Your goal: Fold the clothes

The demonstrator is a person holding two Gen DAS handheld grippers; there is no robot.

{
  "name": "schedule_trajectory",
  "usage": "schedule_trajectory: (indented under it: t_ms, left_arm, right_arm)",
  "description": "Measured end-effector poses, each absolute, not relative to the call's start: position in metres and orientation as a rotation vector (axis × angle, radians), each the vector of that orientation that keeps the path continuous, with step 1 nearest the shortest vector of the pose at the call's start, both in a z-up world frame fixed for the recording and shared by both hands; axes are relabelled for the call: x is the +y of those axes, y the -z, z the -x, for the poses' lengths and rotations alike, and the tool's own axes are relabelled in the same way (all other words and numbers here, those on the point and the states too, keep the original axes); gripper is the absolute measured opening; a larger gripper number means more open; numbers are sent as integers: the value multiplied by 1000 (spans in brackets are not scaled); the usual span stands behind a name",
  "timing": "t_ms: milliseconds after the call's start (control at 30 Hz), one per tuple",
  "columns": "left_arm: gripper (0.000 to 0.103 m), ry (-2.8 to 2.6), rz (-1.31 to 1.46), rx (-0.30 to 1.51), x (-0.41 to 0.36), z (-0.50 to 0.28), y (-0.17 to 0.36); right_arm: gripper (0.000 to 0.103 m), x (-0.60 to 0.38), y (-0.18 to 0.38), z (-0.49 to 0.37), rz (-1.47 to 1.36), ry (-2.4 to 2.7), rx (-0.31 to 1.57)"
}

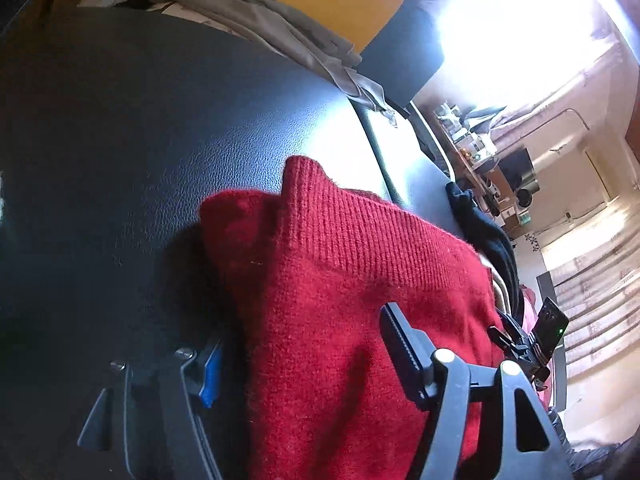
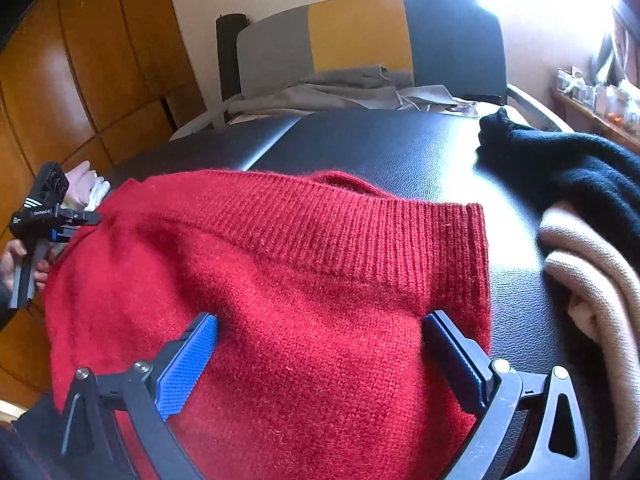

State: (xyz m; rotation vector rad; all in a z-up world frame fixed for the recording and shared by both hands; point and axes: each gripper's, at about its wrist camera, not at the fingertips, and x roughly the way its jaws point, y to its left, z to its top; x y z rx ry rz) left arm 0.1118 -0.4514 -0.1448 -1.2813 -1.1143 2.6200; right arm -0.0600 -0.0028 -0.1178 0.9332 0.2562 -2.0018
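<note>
A red knitted sweater [image 1: 340, 280] [image 2: 280, 260] lies folded on a black leather surface [image 1: 160, 120] [image 2: 380, 148], its ribbed hem at the far edge. My left gripper [image 1: 304, 360] stands wide open over the sweater's left side, with the folded edge between its jaws and the pads not pressing. In the right wrist view the same gripper [image 2: 52, 216] shows at the sweater's left edge, held by a hand. My right gripper [image 2: 320, 356] is open too, its fingers spread wide over the near part of the sweater. Its body [image 1: 532, 344] shows at the sweater's right edge.
A black garment [image 2: 560, 160] and a beige knit [image 2: 592, 272] lie piled to the right of the sweater. Grey clothes [image 2: 340, 92] lie at the far edge before a chair back [image 2: 360, 32]. Wooden cupboard doors [image 2: 80, 60] stand at the left.
</note>
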Motion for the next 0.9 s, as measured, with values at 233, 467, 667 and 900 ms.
schedule_trajectory:
  t_ms: [233,467,667,900]
  left_arm:
    - [66,-2686,1327,-983,-442,-103,140]
    - [18,-2782,1410,-902,-447,-100,129]
    - [17,-2813,1435,-900,-460,-93,115]
    - [16,-2760,1405,-911,-466,-95,78]
  right_arm:
    - [103,-4,117,58,-937,2001,262]
    - [85,-3,82,70,-992,1919,324]
    - [59,-17,58,68,-961,1751,565]
    - [57,-39,97,74,-1033,1624,786]
